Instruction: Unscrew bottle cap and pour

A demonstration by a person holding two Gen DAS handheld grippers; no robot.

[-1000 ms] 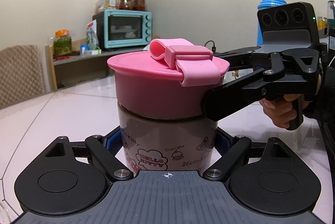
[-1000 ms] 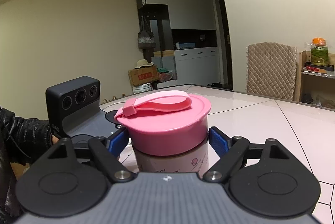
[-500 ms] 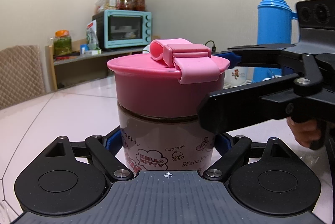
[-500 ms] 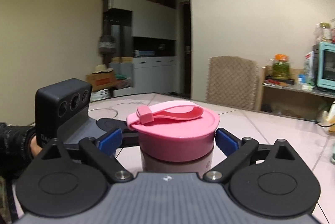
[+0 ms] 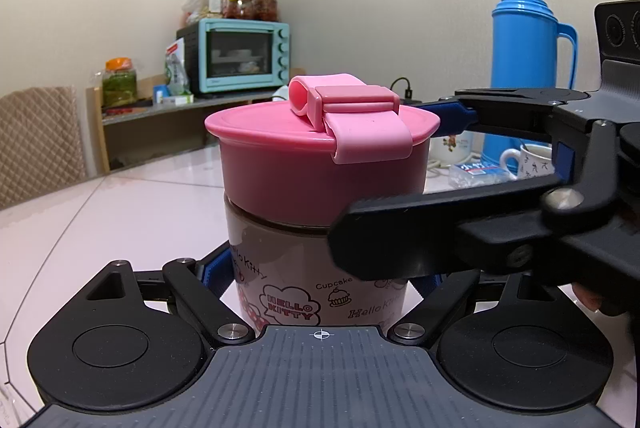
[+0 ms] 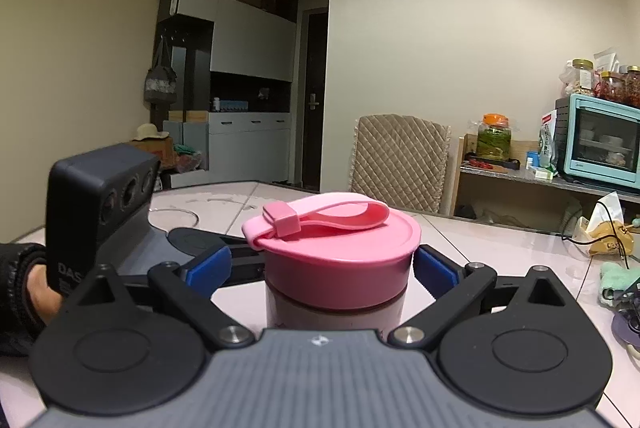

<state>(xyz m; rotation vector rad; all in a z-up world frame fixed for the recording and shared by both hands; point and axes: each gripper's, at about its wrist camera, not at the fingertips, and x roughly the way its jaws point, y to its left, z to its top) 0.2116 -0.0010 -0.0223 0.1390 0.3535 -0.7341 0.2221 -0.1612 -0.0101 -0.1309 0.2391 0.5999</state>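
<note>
A Hello Kitty bottle [image 5: 320,268] with a wide pink screw cap [image 5: 320,164] and a pink strap stands on the pale table. My left gripper [image 5: 320,280] is shut on the bottle's body below the cap. My right gripper [image 6: 338,272] comes in from the right in the left wrist view [image 5: 460,188] and its blue pads [image 6: 434,270] sit on either side of the pink cap [image 6: 340,260], closed on it. The bottle's base is hidden behind the gripper bodies.
A blue thermos [image 5: 528,68] stands at the back right with a white mug [image 5: 532,160] and a small packet beside it. A teal toaster oven [image 5: 240,54] and jars sit on a side shelf. A quilted chair [image 6: 400,160] stands behind the table. Cloths and a cable [image 6: 612,240] lie right.
My right gripper has swung around the cap, turning counter-clockwise as seen from above. The strap and cap have turned slightly with it. The left gripper and bottle body have stayed still.
</note>
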